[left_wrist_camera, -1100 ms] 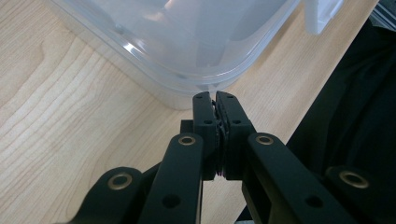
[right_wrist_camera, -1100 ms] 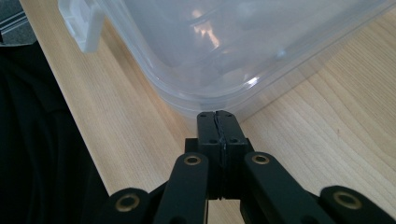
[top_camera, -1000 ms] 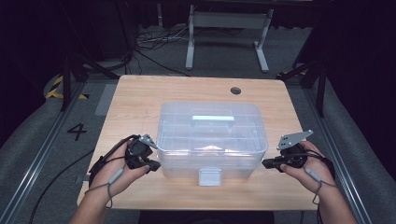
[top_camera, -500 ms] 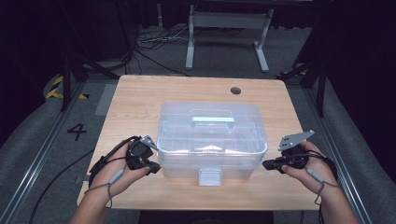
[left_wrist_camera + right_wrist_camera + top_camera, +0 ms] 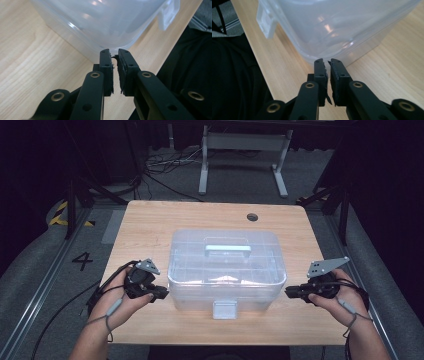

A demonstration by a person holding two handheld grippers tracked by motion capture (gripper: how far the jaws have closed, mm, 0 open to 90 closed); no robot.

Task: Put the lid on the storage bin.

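Observation:
A clear plastic box [image 5: 225,265] with a lid, a pale handle [image 5: 227,250] and a front latch [image 5: 224,309] stands in the middle of the wooden table [image 5: 150,230]. My left gripper [image 5: 164,293] points at the box's near left corner. In the left gripper view its tips [image 5: 114,52] reach the box's rim [image 5: 105,22]. My right gripper [image 5: 289,293] mirrors it at the near right corner [image 5: 337,25], tips [image 5: 326,61] at the rim. Both pairs of jaws have just been opening and stand a narrow gap apart with nothing pinched between them.
A round cable hole [image 5: 252,217] sits near the table's far right edge. A metal stand [image 5: 240,150] and loose cables lie on the floor beyond the table. A floor mark "4" [image 5: 82,261] is to the left. The table's near edge runs just below both hands.

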